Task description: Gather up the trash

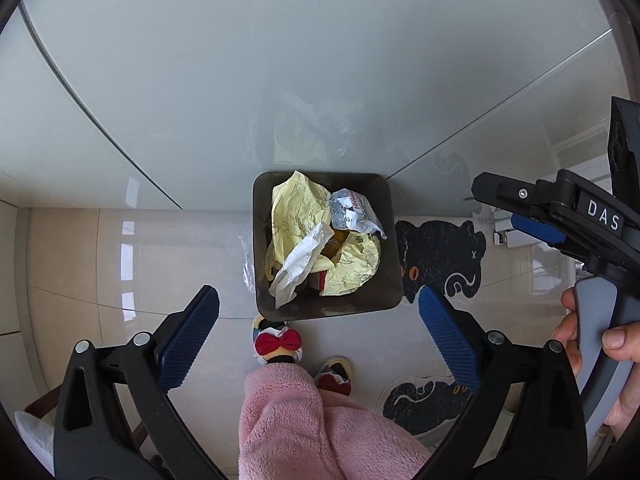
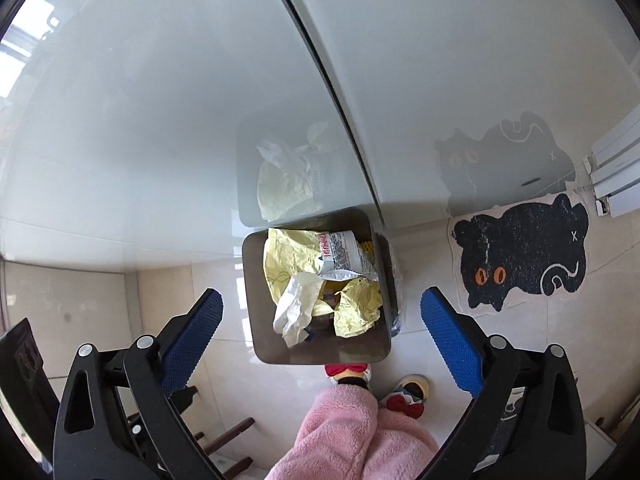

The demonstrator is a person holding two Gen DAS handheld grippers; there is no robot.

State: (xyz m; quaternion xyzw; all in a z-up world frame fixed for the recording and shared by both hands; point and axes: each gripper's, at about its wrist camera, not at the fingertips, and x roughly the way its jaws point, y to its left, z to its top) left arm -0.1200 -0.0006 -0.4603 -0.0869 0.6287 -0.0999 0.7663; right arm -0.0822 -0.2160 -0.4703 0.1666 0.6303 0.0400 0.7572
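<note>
On the floor at the far left, a dark wooden chair (image 2: 228, 438) shows its rails below my left hand-held gripper (image 1: 319, 338), whose blue pads stand wide apart with nothing between them. Past its fingers, straight below, sits the bin (image 1: 384, 280), a dark square tub on pale floor tiles (image 1: 100, 264), pushed up against a glossy white cabinet (image 1: 280, 60) that mirrors its contents. Inside the bin lies the trash: a crumpled yellow wrapper (image 1: 292, 208), a white tissue (image 1: 300, 260) draped across it toward the near left corner, and a silver packet (image 1: 352, 210) with red print toward the far right. Just beside the near rim are my slippers (image 1: 278, 340), each with a red bow, and my pink fleece leg (image 1: 304, 432) below them. To the right of the bin a black cat mat (image 1: 440, 256) lies flat on the tiles, touching the cabinet's foot in the right wrist view. Further right, my right hand-held gripper (image 2: 321, 340) also hangs over the bin with its pads spread wide and empty; from the left wrist view I see its black body and my hand (image 1: 600, 360) around the grey handle. At the far right edge a white slatted unit (image 2: 616, 176) stands beyond the mat.
</note>
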